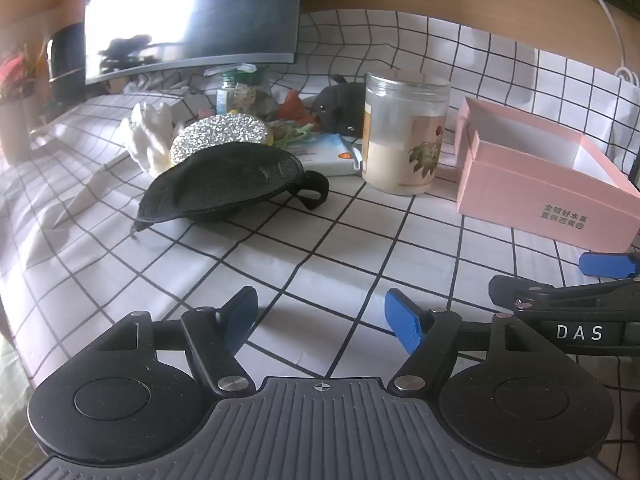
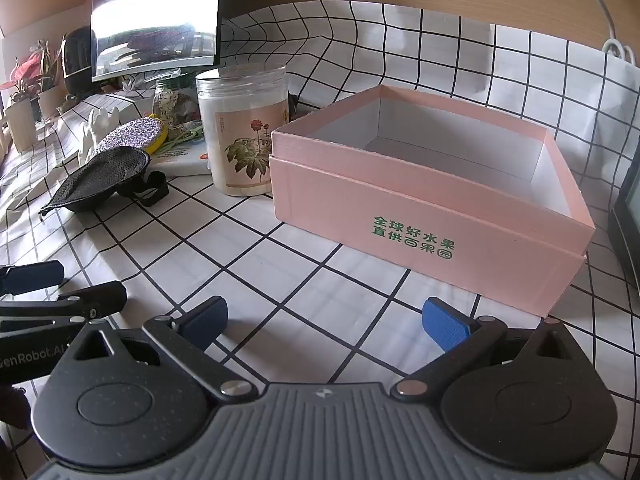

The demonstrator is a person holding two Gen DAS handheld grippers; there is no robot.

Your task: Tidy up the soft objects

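A black mesh eye mask with a strap lies on the checked cloth, left of a clear jar. Behind the mask sit a silvery sponge pad, a white glove-like piece and a dark plush toy. An open pink box stands empty at the right. My left gripper hangs open over bare cloth, well short of the mask. Also open and holding nothing, my right gripper hovers just before the box's front wall.
A monitor stands at the back left, with a small glass jar, a white-blue packet and red and green bits beneath it. Potted plants line the far left. A white cable runs down the wooden back wall.
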